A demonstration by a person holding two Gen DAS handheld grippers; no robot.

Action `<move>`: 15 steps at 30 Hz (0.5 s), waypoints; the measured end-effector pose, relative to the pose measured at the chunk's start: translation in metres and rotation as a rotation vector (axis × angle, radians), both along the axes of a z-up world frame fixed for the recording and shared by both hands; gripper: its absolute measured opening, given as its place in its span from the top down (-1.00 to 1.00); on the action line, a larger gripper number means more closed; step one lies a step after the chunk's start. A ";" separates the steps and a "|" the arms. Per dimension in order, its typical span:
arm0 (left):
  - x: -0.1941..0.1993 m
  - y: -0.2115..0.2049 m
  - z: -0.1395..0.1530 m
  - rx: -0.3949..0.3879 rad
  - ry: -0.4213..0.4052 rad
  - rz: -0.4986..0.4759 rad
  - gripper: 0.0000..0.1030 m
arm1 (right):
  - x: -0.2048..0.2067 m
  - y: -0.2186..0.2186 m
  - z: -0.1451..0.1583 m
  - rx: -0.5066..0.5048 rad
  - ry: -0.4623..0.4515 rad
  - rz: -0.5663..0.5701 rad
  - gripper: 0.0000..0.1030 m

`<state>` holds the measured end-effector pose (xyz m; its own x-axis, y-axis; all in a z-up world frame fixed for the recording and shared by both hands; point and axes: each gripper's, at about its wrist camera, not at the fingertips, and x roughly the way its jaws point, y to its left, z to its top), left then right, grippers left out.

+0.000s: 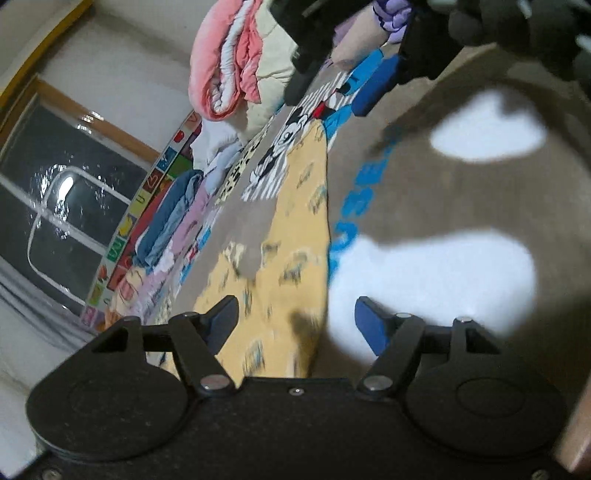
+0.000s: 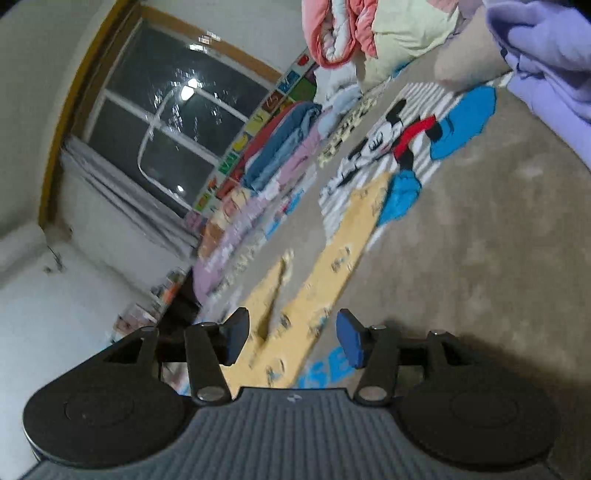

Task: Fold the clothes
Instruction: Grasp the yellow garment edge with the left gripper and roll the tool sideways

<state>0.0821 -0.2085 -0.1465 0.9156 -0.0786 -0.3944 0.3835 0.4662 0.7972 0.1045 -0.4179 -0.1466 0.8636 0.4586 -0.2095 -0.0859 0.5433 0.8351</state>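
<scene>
A yellow garment [image 1: 291, 229] with small prints lies flat on the grey-brown Mickey Mouse blanket [image 1: 424, 192]. My left gripper [image 1: 297, 319] hovers open just over its near end, nothing between the fingers. In the right wrist view the yellow garment [image 2: 332, 266] shows two leg-like strips, and my right gripper [image 2: 293, 336] is open above its near end. The right gripper [image 1: 334, 85] also appears at the top of the left wrist view, open, held by a dark gloved hand [image 1: 517, 29]. A lilac garment [image 2: 546, 55] lies bunched at the upper right.
Stacked blue, pink and lilac clothes [image 2: 280, 155] run along the wall side of the blanket. A rolled pink and cream quilt [image 2: 351, 29] sits at the far end. A dark window [image 2: 166, 122] with a curtain [image 2: 122, 199] is on the left. Bare blanket [image 2: 480, 240] stretches to the right.
</scene>
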 end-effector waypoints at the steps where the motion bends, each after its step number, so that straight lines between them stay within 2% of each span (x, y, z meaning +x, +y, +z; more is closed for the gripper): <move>1: 0.007 -0.008 0.000 0.011 -0.005 0.003 -0.36 | 0.001 -0.004 -0.001 0.015 -0.004 -0.008 -0.04; 4: 0.026 -0.030 -0.001 0.041 -0.021 0.011 -0.36 | 0.004 -0.016 -0.002 0.059 -0.018 -0.033 -0.05; 7: 0.046 -0.050 -0.003 0.064 -0.024 0.019 -0.26 | 0.006 -0.028 -0.007 0.111 -0.019 -0.063 -0.06; 13: 0.081 -0.079 -0.014 0.130 -0.029 0.029 0.33 | 0.008 -0.046 -0.020 0.176 -0.004 -0.124 -0.16; 15: 0.090 -0.086 -0.017 0.155 -0.043 0.030 0.34 | 0.009 -0.050 -0.023 0.188 -0.001 -0.140 -0.16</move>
<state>0.1717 -0.2949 -0.1635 0.9330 0.0076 -0.3599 0.3351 0.3470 0.8760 0.1134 -0.4681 -0.1693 0.9217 0.3651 -0.1311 -0.0213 0.3851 0.9226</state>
